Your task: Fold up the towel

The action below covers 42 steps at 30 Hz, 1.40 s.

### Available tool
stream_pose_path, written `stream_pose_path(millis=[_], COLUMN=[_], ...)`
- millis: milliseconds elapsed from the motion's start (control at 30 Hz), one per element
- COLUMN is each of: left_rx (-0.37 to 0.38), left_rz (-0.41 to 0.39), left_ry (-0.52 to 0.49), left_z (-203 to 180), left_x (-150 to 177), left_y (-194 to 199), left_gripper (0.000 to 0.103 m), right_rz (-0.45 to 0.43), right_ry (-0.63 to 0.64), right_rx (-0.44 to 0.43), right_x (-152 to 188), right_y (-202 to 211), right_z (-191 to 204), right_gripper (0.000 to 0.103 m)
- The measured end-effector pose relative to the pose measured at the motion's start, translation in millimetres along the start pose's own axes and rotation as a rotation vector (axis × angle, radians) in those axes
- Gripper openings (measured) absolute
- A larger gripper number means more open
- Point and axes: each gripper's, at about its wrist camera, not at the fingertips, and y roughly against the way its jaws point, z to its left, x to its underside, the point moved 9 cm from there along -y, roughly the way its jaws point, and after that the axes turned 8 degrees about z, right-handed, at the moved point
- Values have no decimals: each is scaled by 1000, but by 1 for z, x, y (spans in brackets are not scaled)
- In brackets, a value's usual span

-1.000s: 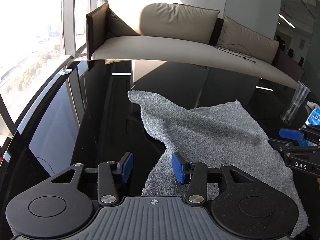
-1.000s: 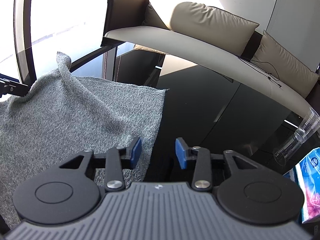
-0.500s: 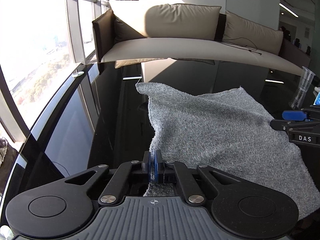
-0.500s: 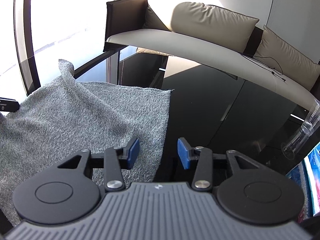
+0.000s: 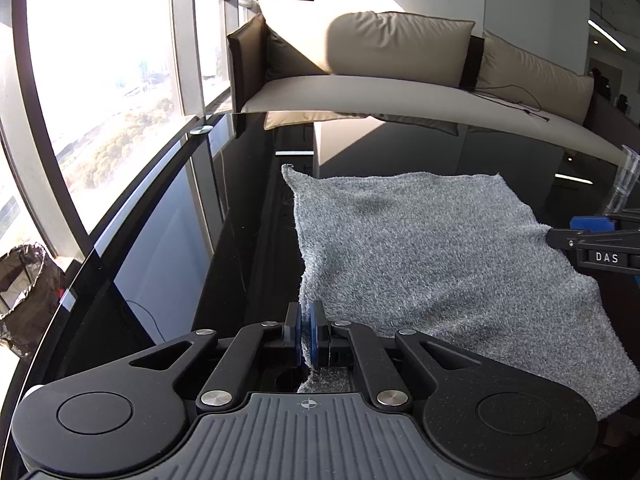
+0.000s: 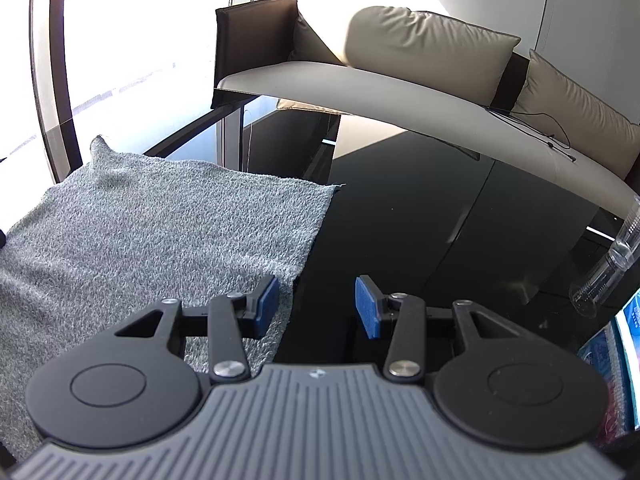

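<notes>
A: Why is the left claw [image 5: 307, 334] pinched on the grey towel [image 5: 440, 248]?
B: To lift that near corner off the black worktop [image 5: 160, 280].
A: And the right claw [image 6: 316, 306]?
B: Half-open, empty, straddling the towel's right edge, likely ready to grip.

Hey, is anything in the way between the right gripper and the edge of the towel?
Nothing visible. The right hand-held gripper is open right at the towel's near right edge, with only bare black table between its pads. The clear cups and blue packet sit off to the right.
</notes>
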Motion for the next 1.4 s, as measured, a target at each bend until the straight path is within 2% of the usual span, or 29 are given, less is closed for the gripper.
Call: stream_pose_path(millis=[167, 233, 667, 733, 767, 900, 1000, 1067, 1133, 1167, 1400], left_rx=[0, -9, -39, -36, -37, -20, -29, -28, -23, -20, -11], left_rz=[-2, -3, -7, -10, -14, -35, -59, -72, -88, -94, -125], left_ry=[30, 41, 46, 55, 62, 66, 48, 43, 40, 37, 11], left_z=[7, 12, 22, 24, 25, 23, 19, 17, 14, 13, 5], left_x=[-1, -1, 6, 8, 9, 12, 15, 16, 18, 19, 28], left_y=[-1, -2, 2, 3, 5, 13, 20, 24, 30, 32, 46], left_gripper=[14, 21, 23, 30, 33, 38, 53, 63, 76, 78, 93], right_rz=[0, -1, -7, -40, -57, -118, -157, -177, -199, -210, -214], right_ry=[-10, -12, -20, -38, -50, -92, -116, -124, -121, -114, -120], right_rx=[4, 4, 29, 40, 41, 32, 15, 8, -2, -6, -18], right_x=[1, 1, 21, 22, 23, 27, 33, 39, 45, 48, 66], right_y=[0, 1, 19, 26, 31, 50, 64, 76, 85, 90, 110], right_z=[-2, -3, -2, -4, -5, -4, -1, 3, 10, 14, 33], right_gripper=[46, 47, 48, 50, 54, 56, 59, 80, 89, 92, 95])
